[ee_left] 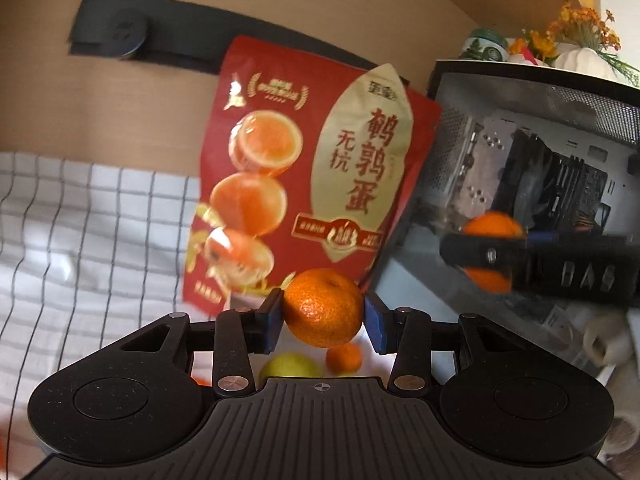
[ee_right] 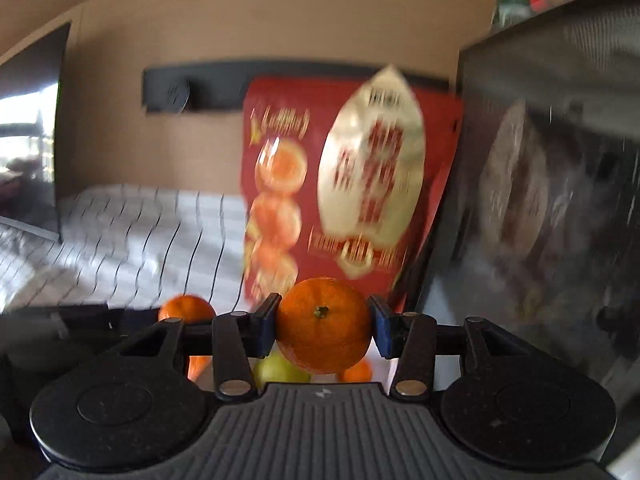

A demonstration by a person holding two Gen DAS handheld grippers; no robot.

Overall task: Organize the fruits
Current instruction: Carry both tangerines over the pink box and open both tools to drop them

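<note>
Left wrist view shows the left tongs (ee_left: 323, 316) clamped on one mandarin (ee_left: 323, 307), its blue pads pressing both sides and holding it up off the surface. Below it lie two more fruits: a small orange one (ee_left: 344, 357) and a yellow-green one (ee_left: 290, 365), just beside each other. Behind stands one red snack bag (ee_left: 312, 168) printed with orange halves, leaning near a glass-sided computer case (ee_left: 532, 184). In front of that glass, the right tongs (ee_left: 488, 258) appear, gripping a second mandarin (ee_left: 494, 226). A checked cloth (ee_left: 88, 232) covers the tabletop to the left.

Right wrist view, which is blurred, shows the right tongs (ee_right: 323, 326) closed on one mandarin (ee_right: 324, 324), stem facing the camera. To its left sits another mandarin (ee_right: 186, 308), partly hidden behind the tong linkage. Underneath, the yellow-green fruit (ee_right: 276, 370) and the small orange one (ee_right: 358, 372) show again.
</note>
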